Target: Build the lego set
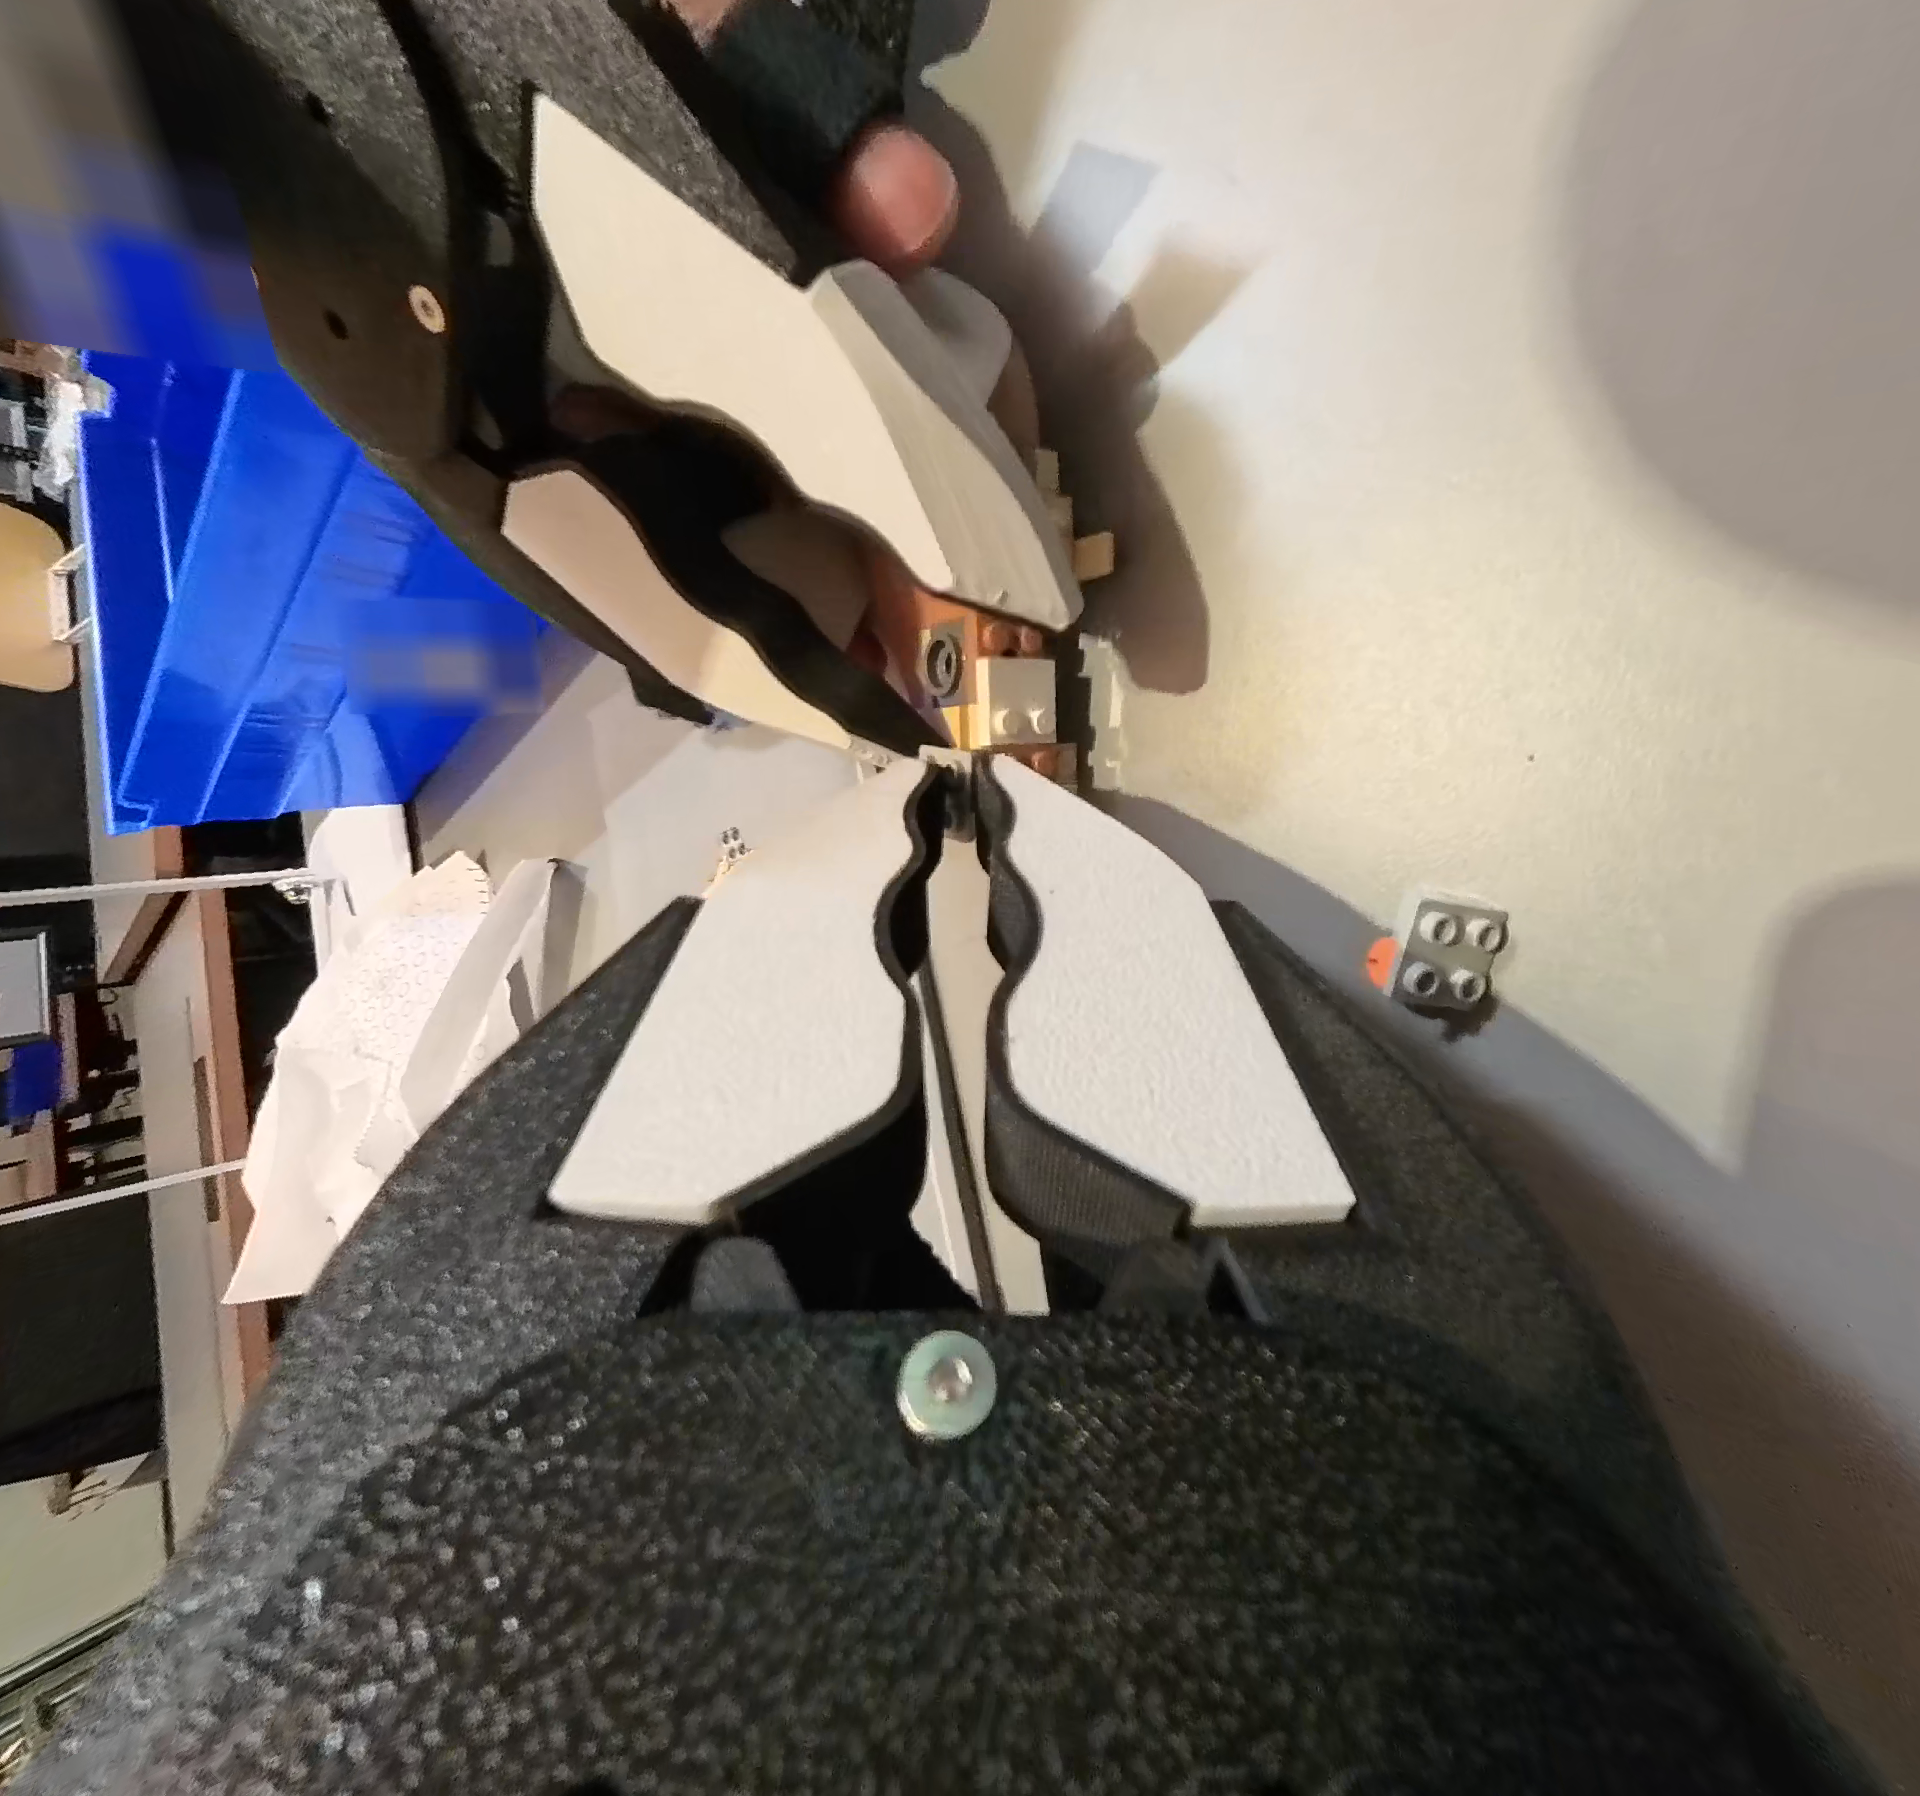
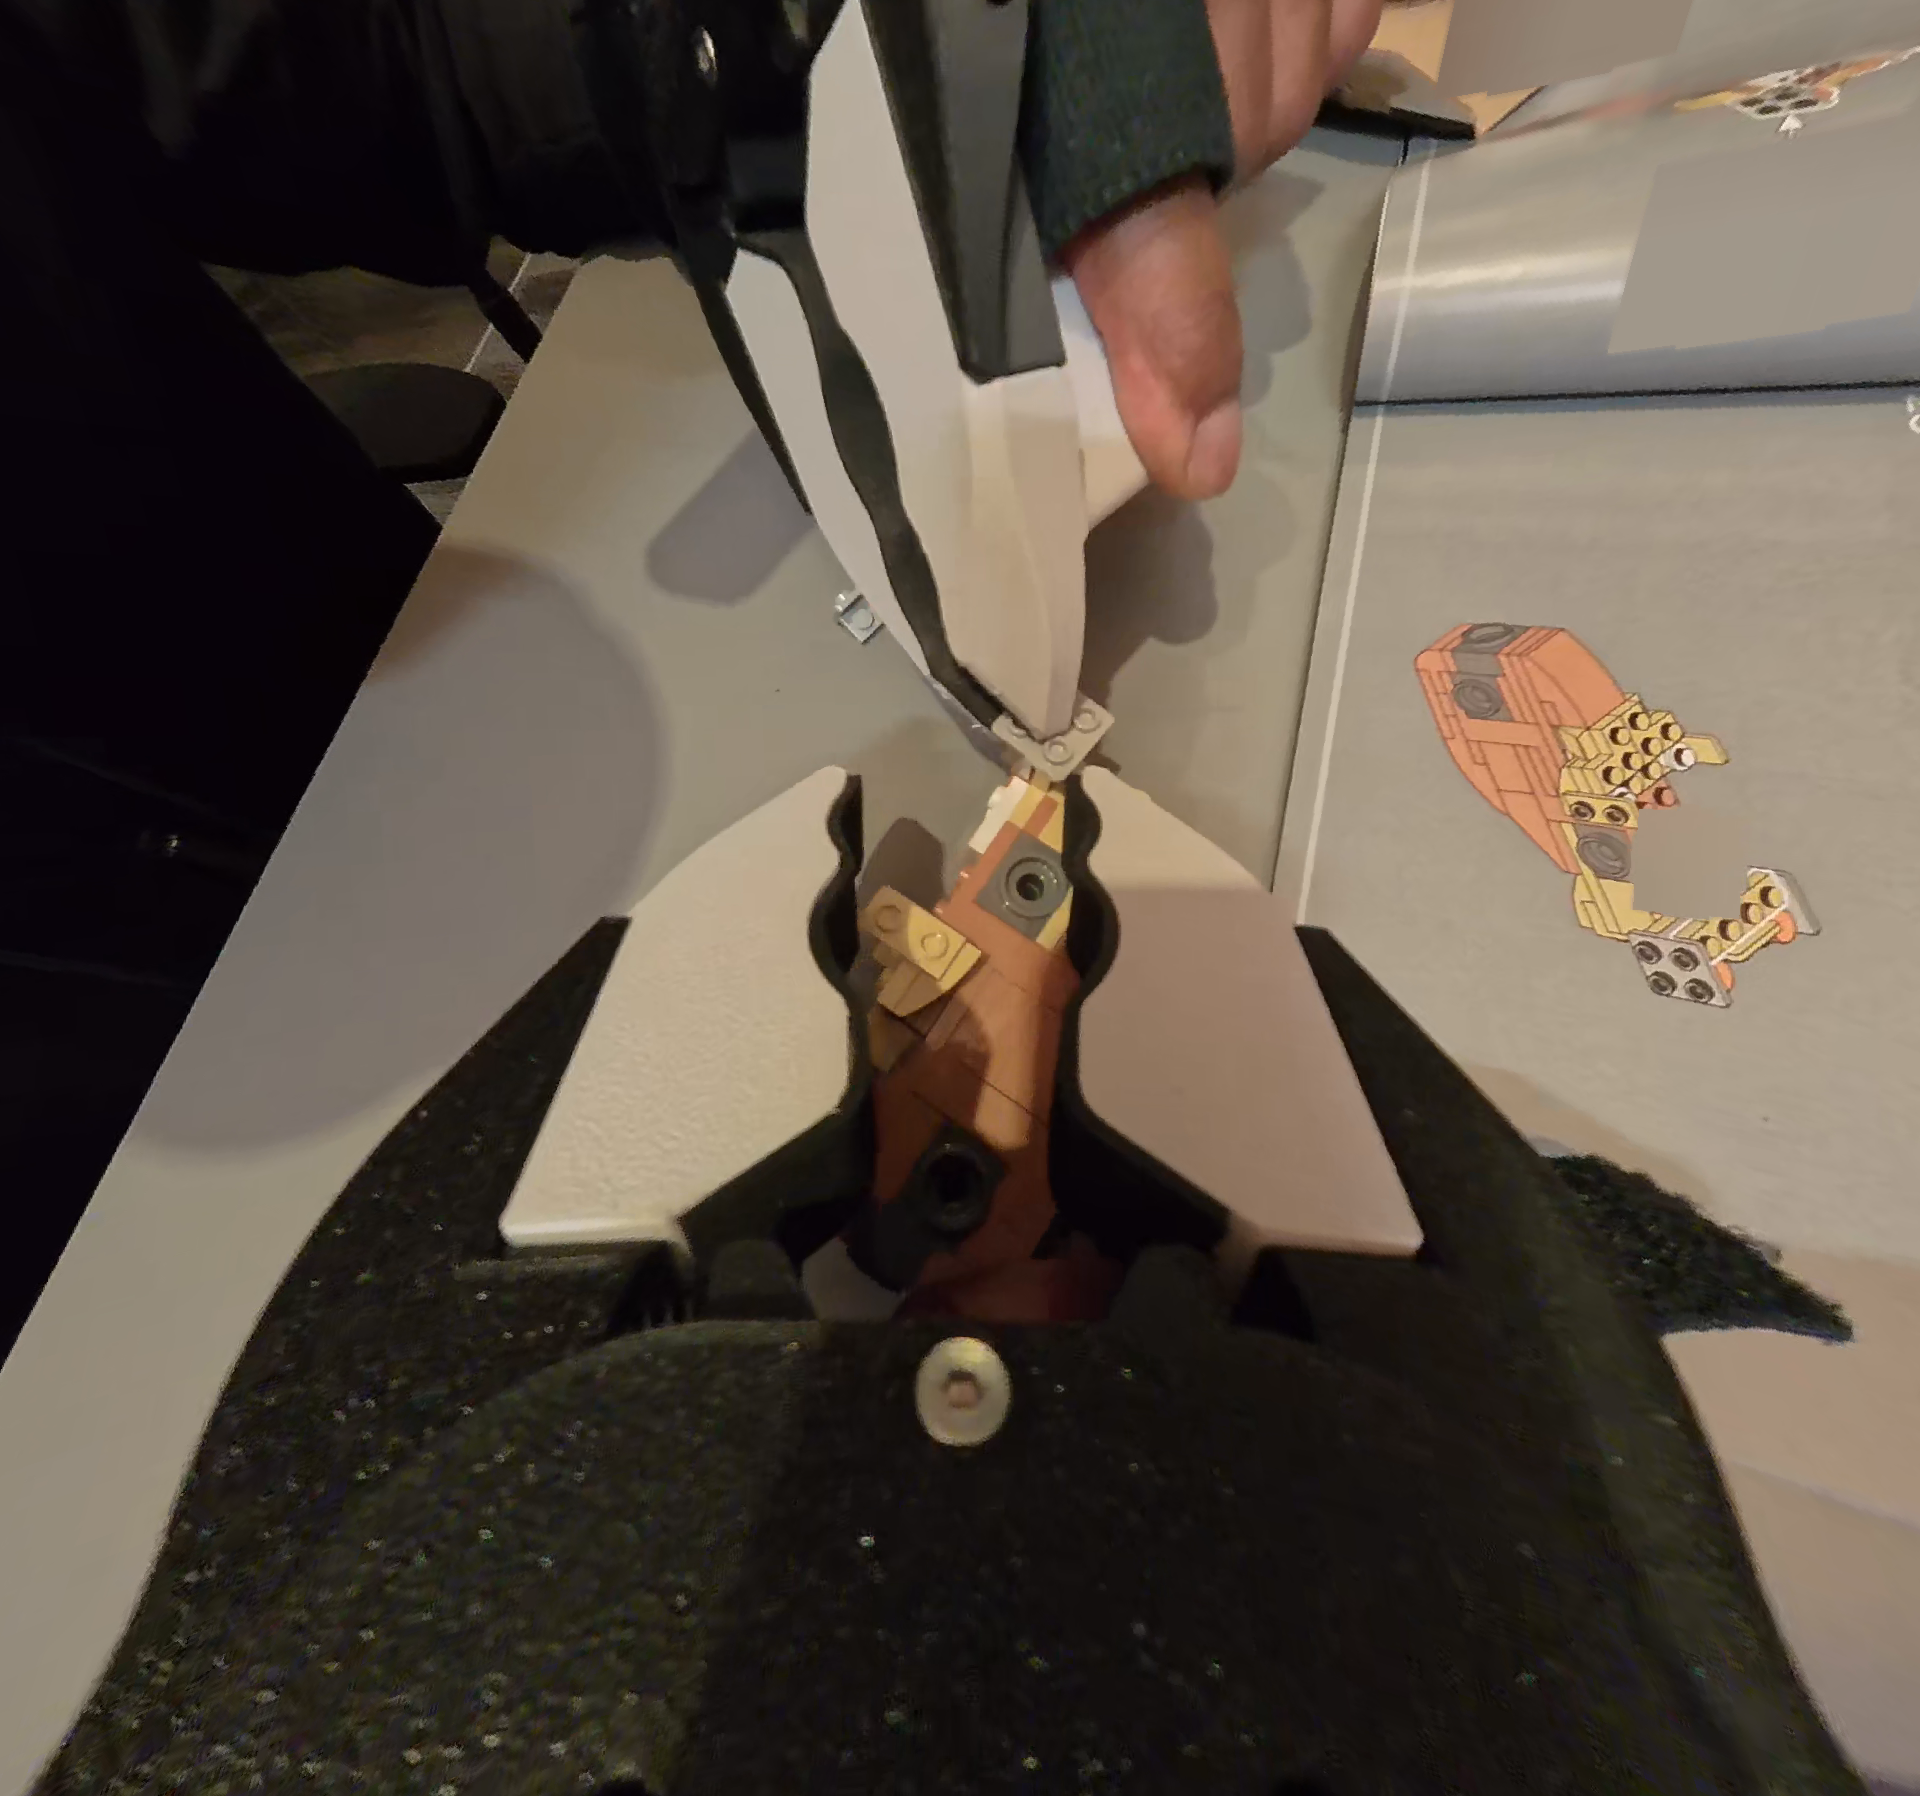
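Note:
My right gripper (image 2: 961, 801) is shut on a brown and tan lego model (image 2: 997, 957), which lies lengthwise between its fingers. My left gripper (image 1: 958, 780) is shut on a small grey plate (image 2: 1055, 740) and holds it at the tan front tip of the model. In the left wrist view the right gripper (image 1: 997, 676) comes in from the upper left with the model (image 1: 1018, 697). In the right wrist view the left gripper (image 2: 1039, 723) comes down from the top. Both are held above the white table (image 2: 416, 811).
An open instruction booklet (image 2: 1600, 811) with a picture of the model lies at the right. A grey 2x2 brick with an orange piece (image 1: 1449, 951) and a small grey piece (image 2: 854, 616) lie on the table. A blue bin (image 1: 291, 583) and white paper bags (image 1: 395, 1019) sit beyond. The grippers are tip to tip, or close to it.

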Demonstrator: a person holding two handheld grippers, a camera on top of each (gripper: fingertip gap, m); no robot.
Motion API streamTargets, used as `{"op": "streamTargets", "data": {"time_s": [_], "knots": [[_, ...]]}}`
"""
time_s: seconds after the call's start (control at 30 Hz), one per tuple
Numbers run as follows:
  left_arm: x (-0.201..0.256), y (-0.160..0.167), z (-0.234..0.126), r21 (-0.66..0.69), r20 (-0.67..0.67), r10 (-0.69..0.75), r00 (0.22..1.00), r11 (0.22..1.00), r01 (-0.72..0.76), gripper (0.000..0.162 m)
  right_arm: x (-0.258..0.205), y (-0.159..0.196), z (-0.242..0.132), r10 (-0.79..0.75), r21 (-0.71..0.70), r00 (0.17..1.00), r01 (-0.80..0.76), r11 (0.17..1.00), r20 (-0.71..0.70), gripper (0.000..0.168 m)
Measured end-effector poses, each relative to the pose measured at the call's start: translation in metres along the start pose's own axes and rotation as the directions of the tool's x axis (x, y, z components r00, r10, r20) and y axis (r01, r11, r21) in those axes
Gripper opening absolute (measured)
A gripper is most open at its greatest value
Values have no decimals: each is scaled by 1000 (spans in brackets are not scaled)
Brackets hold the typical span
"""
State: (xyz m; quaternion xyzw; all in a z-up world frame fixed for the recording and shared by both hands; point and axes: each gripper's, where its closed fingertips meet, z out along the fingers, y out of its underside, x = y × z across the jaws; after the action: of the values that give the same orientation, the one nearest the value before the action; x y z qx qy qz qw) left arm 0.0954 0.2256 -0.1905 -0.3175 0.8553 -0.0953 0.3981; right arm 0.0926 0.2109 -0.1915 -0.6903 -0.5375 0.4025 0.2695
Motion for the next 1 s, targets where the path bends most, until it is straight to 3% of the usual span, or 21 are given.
{"op": "streamTargets", "data": {"time_s": [0.57,0.77,1.0], "knots": [[2,-2,1,8,53,-51,997,999,51,6,-1,2,-1,-9,-7,1000,9,1000,-13,35],[5,-4,0,-53,86,-97,992,993,101,6,0,3,0,-26,-14,999,25,1000,-46,29],[5,-5,0,-110,131,-45,990,992,59,6,-4,4,-2,-15,-8,1000,15,1000,-3,35]]}}
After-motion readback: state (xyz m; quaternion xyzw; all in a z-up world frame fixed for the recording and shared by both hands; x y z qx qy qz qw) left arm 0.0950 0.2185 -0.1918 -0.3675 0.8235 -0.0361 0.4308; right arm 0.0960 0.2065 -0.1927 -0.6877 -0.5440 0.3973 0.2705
